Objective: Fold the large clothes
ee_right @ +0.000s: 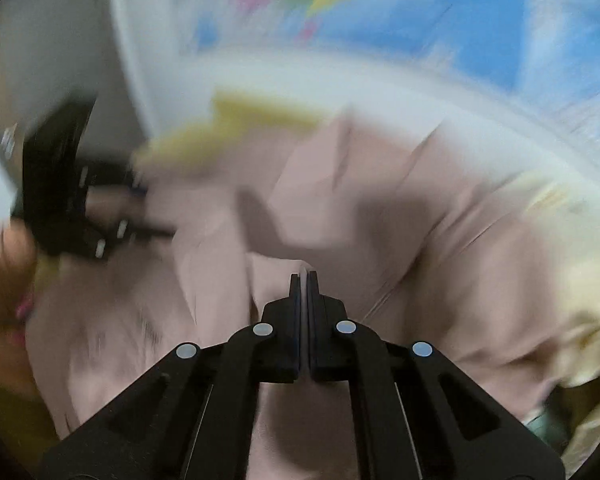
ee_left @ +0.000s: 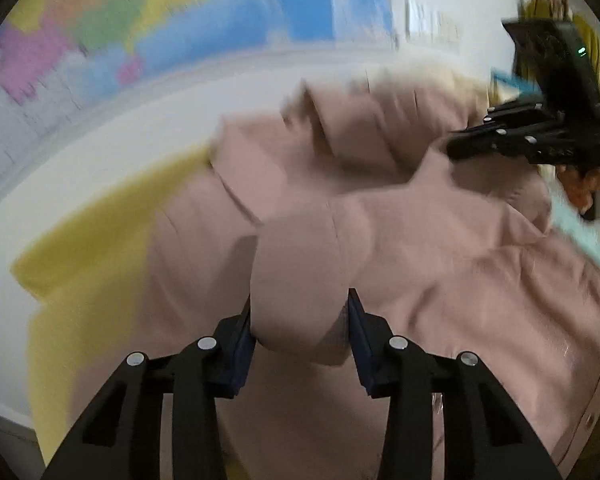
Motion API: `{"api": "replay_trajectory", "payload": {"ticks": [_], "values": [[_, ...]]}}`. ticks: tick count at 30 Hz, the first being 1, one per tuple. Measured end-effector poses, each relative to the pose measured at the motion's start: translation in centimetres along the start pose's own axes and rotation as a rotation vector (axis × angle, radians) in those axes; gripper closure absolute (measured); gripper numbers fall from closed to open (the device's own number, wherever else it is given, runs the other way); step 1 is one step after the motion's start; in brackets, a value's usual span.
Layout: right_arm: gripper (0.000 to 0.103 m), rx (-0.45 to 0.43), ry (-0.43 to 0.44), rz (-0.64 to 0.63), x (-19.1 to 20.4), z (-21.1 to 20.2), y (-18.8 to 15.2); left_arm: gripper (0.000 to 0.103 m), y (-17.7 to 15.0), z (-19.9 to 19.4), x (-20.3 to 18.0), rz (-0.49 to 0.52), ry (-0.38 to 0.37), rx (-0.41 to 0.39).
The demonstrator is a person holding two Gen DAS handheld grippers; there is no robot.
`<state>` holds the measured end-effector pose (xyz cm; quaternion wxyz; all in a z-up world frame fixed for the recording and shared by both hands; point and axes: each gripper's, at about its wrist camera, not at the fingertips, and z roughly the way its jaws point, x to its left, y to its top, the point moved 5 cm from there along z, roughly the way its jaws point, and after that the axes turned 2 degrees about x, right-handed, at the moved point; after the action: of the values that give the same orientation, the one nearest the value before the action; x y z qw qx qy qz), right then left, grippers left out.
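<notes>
Folding stage: early by the look of it; the dusty-pink garment (ee_left: 440, 240) lies rumpled in loose mounds, with no flat panel or neat crease visible.
Garment place: spread over a yellow cloth (ee_left: 80, 272) on the white counter (ee_left: 60, 176), filling the middle and right of the left wrist view.
Left tool (ee_left: 300, 312): pads clamped on a rounded bunch of the pink fabric, which bulges between them.
Right tool (ee_right: 304, 280): pads pressed together; a thin pink edge seems to run up to the tips, but blur hides whether it is pinched.
Left to do: judging from the bunching, smoothing out and every real fold.
Near edge: counter rim shows at lower left of the left wrist view, close beside the yellow cloth.
Far edge: counter meets a wall carrying a coloured map (ee_left: 140, 28).
Open room: bare white counter beyond and left of the garment; the 2 tools sit well apart.
Crowding: pale cream cloth (ee_right: 572, 280) lies against the garment on the right.
</notes>
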<state>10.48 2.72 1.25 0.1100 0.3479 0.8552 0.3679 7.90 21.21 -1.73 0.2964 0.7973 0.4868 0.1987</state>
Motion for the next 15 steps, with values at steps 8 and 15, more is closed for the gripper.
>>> {"api": "replay_trajectory", "payload": {"ticks": [8,15], "values": [[0.074,0.110,-0.206,0.045,-3.4,5.4,-1.1,0.051,-1.9,0.8,2.2,0.014,0.196,0.032],[0.066,0.054,-0.074,0.087,-1.5,5.4,-0.6,0.040,-4.5,0.6,4.6,-0.102,0.151,0.081]]}}
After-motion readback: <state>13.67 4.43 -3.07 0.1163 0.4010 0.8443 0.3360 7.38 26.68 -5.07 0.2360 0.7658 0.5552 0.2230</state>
